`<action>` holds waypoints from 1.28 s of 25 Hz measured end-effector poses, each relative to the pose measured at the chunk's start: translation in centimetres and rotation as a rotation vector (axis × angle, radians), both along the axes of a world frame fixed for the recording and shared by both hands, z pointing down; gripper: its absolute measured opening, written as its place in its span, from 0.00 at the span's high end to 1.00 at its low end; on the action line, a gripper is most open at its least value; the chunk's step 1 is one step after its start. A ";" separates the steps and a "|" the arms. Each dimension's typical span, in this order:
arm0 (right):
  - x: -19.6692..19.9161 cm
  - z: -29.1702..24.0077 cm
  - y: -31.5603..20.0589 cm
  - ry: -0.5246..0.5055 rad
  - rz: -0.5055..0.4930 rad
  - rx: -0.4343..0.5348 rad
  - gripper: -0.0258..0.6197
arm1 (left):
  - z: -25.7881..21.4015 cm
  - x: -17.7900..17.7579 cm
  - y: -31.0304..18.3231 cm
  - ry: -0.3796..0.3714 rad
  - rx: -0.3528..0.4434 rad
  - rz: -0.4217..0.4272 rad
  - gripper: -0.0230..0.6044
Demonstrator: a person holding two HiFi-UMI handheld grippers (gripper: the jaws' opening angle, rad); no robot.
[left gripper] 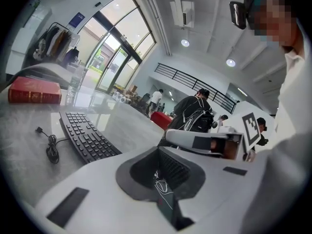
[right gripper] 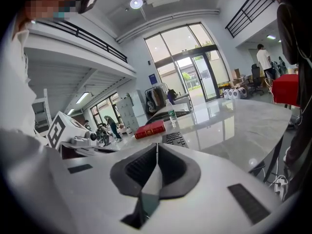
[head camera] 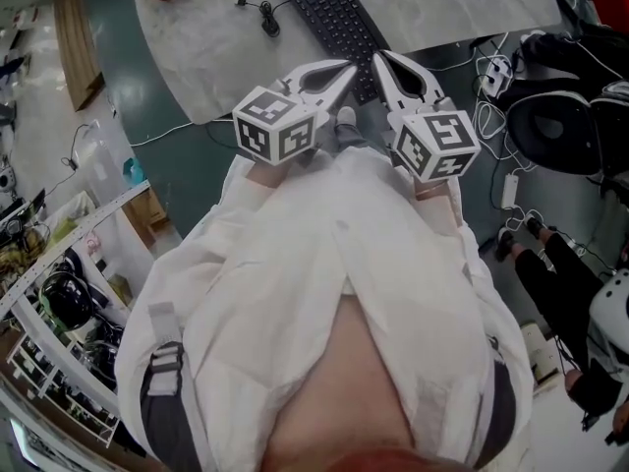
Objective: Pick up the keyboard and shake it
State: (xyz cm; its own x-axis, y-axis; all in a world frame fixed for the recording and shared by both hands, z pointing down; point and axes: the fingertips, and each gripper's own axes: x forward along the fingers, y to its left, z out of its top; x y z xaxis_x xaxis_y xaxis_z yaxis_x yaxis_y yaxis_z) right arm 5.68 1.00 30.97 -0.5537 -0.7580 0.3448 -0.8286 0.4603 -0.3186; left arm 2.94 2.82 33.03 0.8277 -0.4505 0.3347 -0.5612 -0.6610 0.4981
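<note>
Gray counter (head camera: 216, 47) holds the keyboard (head camera: 329, 13) just ahead, its long side running away between the left claw (head camera: 344, 72) and right claw (head camera: 379, 60), both pressed together, empty.

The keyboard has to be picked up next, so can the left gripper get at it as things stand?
Probably yes. The keyboard lies on the table just ahead of the left gripper, with nothing between them; its shut jaws would have to open first.
</note>
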 end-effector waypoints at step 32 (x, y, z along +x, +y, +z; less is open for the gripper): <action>-1.1 4.0 1.8 0.005 0.095 -0.126 0.91 | 2.4 -1.4 1.2 0.019 -0.094 0.105 0.94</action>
